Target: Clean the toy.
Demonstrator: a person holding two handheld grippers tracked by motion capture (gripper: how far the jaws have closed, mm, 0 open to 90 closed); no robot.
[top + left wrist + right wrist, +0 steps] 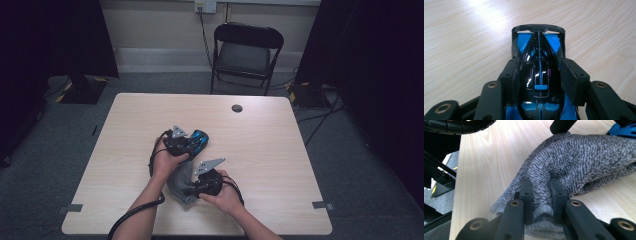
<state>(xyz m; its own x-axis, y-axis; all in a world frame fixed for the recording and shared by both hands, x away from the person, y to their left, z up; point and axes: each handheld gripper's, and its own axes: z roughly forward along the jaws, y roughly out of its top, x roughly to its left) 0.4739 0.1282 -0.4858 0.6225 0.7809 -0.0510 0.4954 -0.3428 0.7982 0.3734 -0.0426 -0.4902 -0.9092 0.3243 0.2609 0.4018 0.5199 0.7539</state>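
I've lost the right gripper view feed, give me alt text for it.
The right gripper is pinched shut on a fold of a grey cloth that lies bunched on the wooden table. At the top right corner a bit of the blue toy car shows past the cloth.

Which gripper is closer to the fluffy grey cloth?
Right. The right gripper has its fingers pinched on the grey cloth. The left gripper is beside it, clamped around the blue and black toy car.
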